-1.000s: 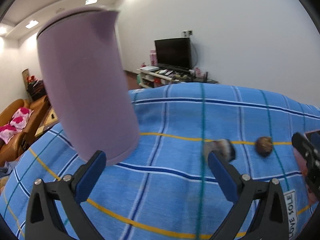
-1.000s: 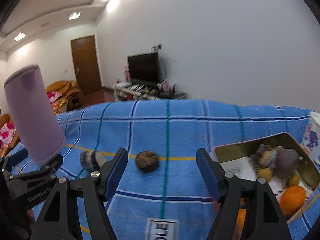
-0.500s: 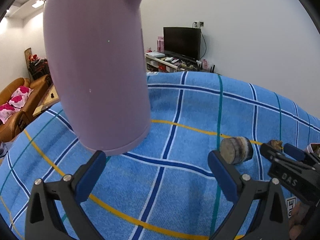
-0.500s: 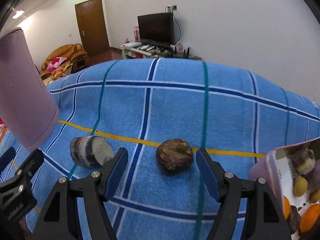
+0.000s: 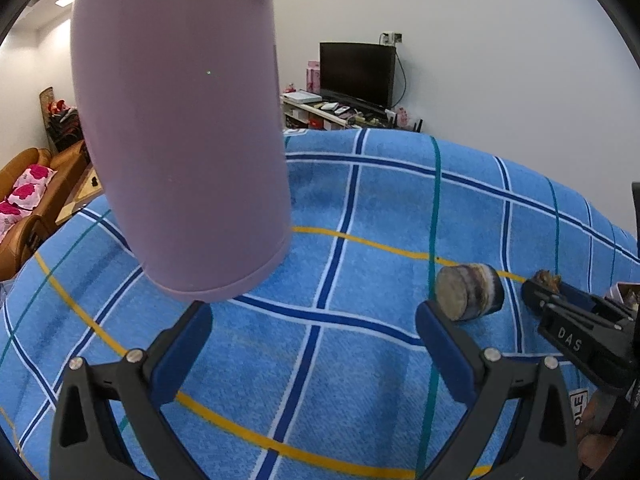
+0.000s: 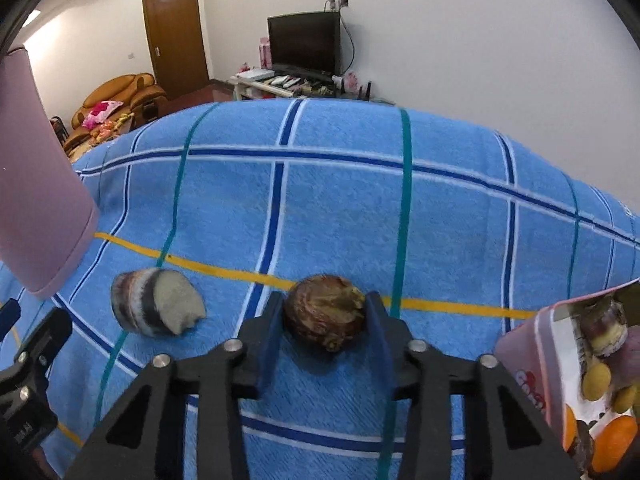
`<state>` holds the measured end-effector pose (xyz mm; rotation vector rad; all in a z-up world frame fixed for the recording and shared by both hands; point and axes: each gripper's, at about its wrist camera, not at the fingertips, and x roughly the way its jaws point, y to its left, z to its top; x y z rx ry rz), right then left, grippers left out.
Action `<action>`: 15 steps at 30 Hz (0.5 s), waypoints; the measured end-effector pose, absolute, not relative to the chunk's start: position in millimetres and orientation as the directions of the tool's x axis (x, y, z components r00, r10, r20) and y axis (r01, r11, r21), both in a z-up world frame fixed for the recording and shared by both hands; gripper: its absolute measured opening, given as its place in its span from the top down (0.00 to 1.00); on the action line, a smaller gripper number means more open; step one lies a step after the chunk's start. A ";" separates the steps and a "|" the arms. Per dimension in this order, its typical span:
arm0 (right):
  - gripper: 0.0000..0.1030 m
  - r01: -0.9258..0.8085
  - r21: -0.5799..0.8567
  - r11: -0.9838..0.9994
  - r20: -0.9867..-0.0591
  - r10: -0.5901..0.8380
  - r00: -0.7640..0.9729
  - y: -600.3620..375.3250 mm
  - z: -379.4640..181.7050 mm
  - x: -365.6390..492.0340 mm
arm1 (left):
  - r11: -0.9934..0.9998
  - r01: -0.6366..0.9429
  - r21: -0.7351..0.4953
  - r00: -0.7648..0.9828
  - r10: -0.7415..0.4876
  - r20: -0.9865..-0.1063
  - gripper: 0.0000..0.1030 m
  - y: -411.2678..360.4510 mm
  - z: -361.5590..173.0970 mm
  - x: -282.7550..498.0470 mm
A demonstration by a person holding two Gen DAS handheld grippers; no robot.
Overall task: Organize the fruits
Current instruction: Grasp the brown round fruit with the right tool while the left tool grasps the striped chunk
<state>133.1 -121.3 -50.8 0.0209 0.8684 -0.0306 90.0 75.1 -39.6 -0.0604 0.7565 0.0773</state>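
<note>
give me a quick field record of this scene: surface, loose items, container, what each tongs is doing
surface: blue plaid cloth
round brown item: taro-like root, on the cloth, between the right tongs' pads
cut piece: striped chunk, lying on the cloth beside the root
box: pink-rimmed box at right, holding orange and yellow fruits
tall item: lilac jug at left
right tongs: jaws have just been closing, pads against the root
left tongs: open, empty
</note>
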 end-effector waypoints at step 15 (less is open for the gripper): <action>0.59 0.066 -0.008 0.998 -0.459 -0.062 0.886 -123.5 -8.0 47.9 | 0.992 0.065 -0.104 0.713 -0.119 -0.691 0.00 35.2 -23.4 92.9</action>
